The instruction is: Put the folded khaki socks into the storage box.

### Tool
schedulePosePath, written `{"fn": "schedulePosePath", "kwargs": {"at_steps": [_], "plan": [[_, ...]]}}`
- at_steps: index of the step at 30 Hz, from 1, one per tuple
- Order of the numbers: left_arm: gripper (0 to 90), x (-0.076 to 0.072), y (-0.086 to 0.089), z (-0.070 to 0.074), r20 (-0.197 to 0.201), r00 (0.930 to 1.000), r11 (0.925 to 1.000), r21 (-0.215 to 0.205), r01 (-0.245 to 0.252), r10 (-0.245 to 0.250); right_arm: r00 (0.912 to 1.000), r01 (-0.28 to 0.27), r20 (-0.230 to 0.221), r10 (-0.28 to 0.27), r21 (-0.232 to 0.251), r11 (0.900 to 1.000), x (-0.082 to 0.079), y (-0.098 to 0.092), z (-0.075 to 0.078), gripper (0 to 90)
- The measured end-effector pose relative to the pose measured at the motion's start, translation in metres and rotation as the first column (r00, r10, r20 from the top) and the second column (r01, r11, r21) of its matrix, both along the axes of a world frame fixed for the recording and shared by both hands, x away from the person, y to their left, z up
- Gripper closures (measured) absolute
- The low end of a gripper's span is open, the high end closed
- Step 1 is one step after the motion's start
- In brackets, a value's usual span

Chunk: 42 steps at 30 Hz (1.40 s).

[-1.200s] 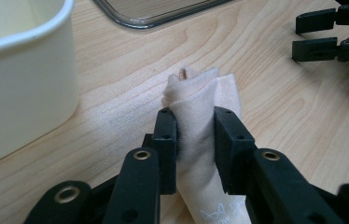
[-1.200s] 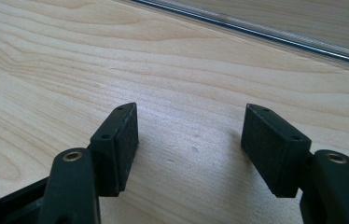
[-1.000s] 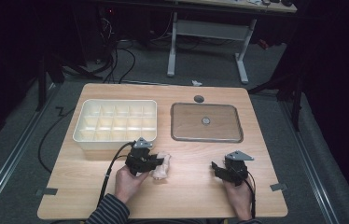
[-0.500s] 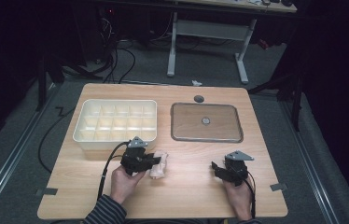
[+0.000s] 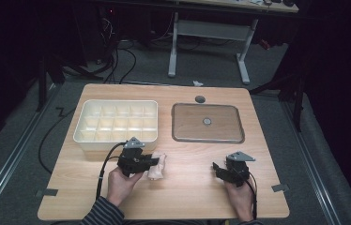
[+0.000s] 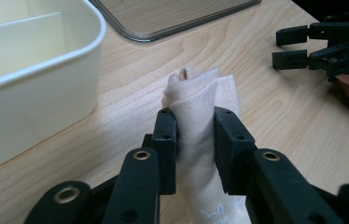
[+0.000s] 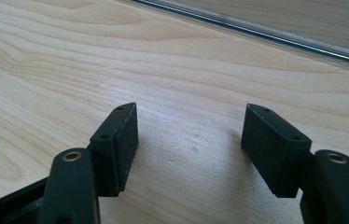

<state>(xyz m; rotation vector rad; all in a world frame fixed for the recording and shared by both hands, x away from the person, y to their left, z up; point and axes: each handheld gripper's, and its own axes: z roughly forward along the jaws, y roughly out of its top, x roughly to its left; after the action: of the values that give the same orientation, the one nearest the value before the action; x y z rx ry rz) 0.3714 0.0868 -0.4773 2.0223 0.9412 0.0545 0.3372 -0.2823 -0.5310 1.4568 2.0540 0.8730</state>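
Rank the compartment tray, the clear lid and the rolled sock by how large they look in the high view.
1. compartment tray and clear lid: close in footprint, too alike to rank.
2. rolled sock: clearly smallest, partly covered by the left gripper shut on it.

We see a cream compartment tray at the wooden bench's rear left, and a clear flat lid beside it, apart.

dim lab: cables on floor, bare workbench
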Motion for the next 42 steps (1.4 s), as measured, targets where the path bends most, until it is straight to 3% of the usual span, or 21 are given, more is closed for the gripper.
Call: {"fn": "schedulePosePath", "kwargs": {"at_steps": [42], "plan": [[71.8,-0.011,0.045,0.013,0.027,0.9962,0.9965,-0.016,-0.082,0.082,1.0000,-0.004,0.001,0.004,-0.002,1.000,0.000,0.000,0.000,35.7]]}}
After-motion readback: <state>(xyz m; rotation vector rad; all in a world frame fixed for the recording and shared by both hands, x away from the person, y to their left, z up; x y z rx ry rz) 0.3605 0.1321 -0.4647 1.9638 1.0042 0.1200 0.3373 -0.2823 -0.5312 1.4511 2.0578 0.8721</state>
